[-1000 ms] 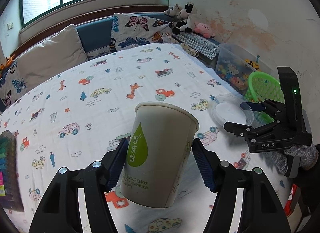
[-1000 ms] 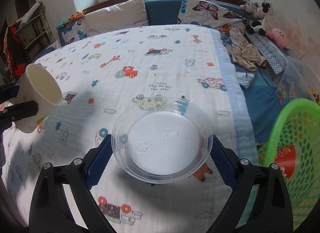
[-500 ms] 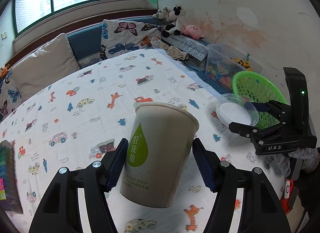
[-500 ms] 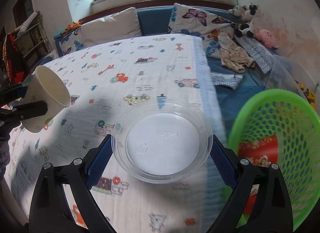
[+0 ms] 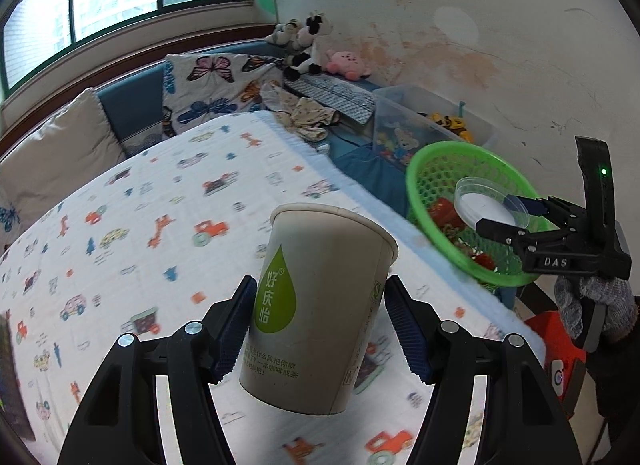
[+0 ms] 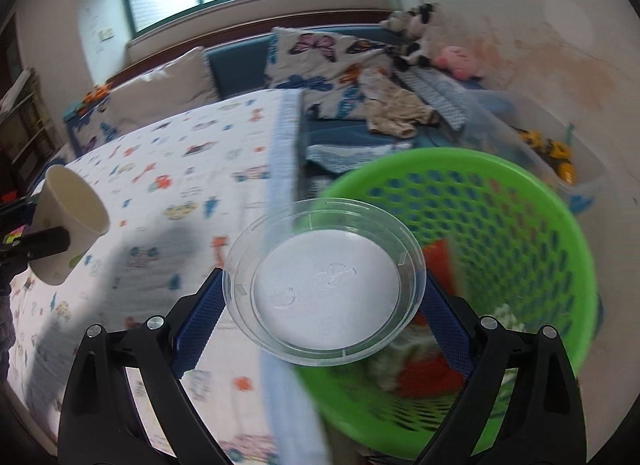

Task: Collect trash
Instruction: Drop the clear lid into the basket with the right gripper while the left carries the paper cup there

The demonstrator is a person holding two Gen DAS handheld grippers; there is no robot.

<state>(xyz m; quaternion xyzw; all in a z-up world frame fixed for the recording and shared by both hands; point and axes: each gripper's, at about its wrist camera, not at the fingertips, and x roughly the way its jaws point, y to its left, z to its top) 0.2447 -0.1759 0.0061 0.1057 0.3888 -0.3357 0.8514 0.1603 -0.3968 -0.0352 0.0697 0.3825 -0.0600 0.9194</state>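
My left gripper (image 5: 320, 329) is shut on a white paper cup (image 5: 316, 305) with a green drop logo, held upright above the bed. The cup also shows in the right wrist view (image 6: 68, 225) at the far left. My right gripper (image 6: 324, 305) is shut on a clear plastic lid (image 6: 324, 283), held over the near rim of a green mesh basket (image 6: 520, 225). In the left wrist view the lid (image 5: 490, 205) hangs over the basket (image 5: 432, 169), held by the right gripper (image 5: 508, 215). The basket holds red wrappers (image 6: 424, 377) and other scraps.
The bed has a white sheet (image 5: 140, 225) printed with cartoon cars. A clear toy bin (image 5: 424, 121) stands behind the basket by the wall. Cushions (image 5: 208, 89) and plush toys (image 5: 308, 41) line the back. A red object (image 5: 556, 349) sits on the floor by the basket.
Both grippers have moved right toward the basket. The lid, over the bed edge before, is now above the basket. The cup remains held and is now nearer the bed's right edge.
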